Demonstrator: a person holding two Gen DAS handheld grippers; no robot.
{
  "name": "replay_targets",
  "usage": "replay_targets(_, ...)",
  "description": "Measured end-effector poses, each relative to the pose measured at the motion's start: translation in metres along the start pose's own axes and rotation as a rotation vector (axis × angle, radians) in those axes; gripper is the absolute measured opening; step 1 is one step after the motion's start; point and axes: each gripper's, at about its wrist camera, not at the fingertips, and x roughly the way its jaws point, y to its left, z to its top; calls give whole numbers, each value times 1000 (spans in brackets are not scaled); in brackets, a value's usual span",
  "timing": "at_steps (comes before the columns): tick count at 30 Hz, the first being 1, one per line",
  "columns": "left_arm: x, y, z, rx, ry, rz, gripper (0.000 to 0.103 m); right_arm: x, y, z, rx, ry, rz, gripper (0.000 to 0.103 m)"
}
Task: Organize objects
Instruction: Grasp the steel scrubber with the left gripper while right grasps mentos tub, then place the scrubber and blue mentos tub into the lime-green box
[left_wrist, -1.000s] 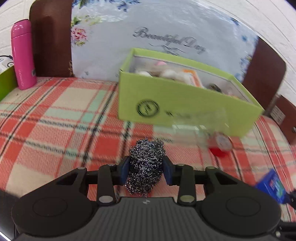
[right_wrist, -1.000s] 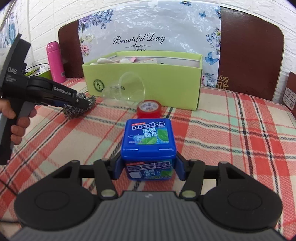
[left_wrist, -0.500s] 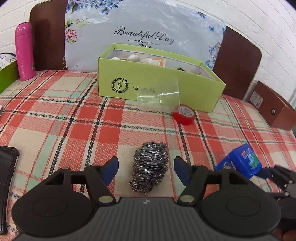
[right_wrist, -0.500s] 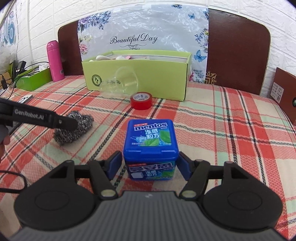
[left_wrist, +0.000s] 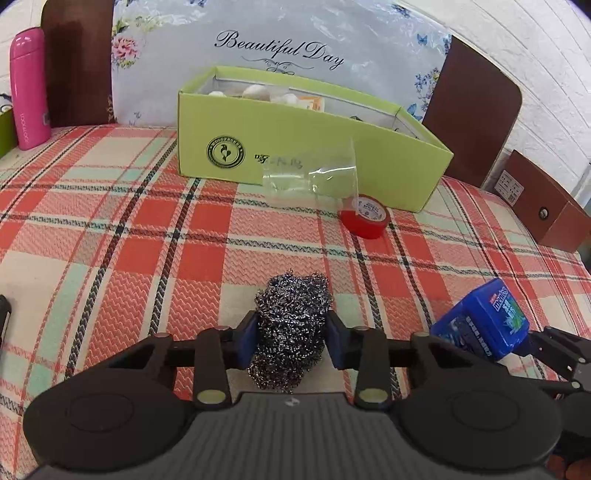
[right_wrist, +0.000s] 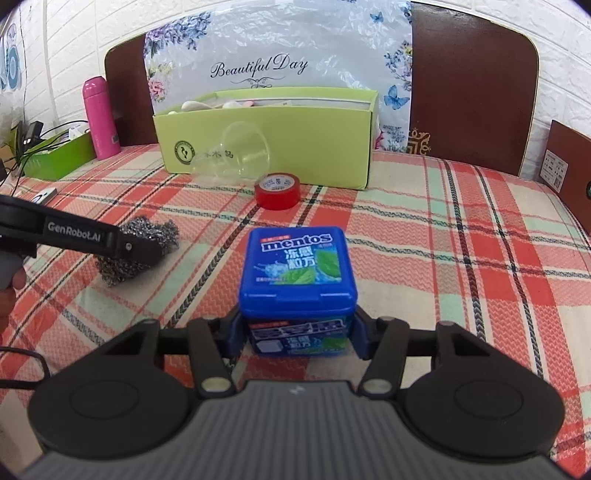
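My left gripper (left_wrist: 291, 339) is shut on a steel wool scrubber (left_wrist: 291, 325) low over the plaid tablecloth; it also shows in the right wrist view (right_wrist: 136, 247). My right gripper (right_wrist: 297, 336) is shut on a blue Mentos box (right_wrist: 297, 266), which shows at the right edge of the left wrist view (left_wrist: 484, 321). A lime green open box (left_wrist: 306, 147) holding several small items stands at the back. A clear plastic cup (left_wrist: 314, 177) lies on its side against the box front. A red tape roll (left_wrist: 364, 216) lies next to the cup.
A pink bottle (left_wrist: 27, 88) stands at the back left beside a green tray (right_wrist: 59, 158) with cables. A brown box (left_wrist: 543, 210) sits at the right edge. A floral "Beautiful Day" bag (right_wrist: 277, 55) leans on the brown headboard behind the green box.
My left gripper opened around the scrubber half a second ago and has shut on it again. Both grippers have pulled back from the green box. The Mentos box stays gripped.
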Motion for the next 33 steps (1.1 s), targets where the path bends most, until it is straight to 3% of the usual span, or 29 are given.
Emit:
replay_targets(7,-33,-11,27,41,-119,-51,38,-14,1,23,-6,-75,38,54)
replay_targets(18,-47,-34,109,67,-301,-112,38,-16,-3,106,-60,-284,31,54)
replay_targets(23,-18,-32,147,-2,-277,-159,38,19,-13,136,-61,-289,-17,54)
replay_targets(31,42,-33,187,-28,-227,-128,39,87,-28,172,-59,-256,-78,54)
replay_targets(33,56,-30,193,-33,-230,-125,45,103,-30,180,-58,-258,-92,54)
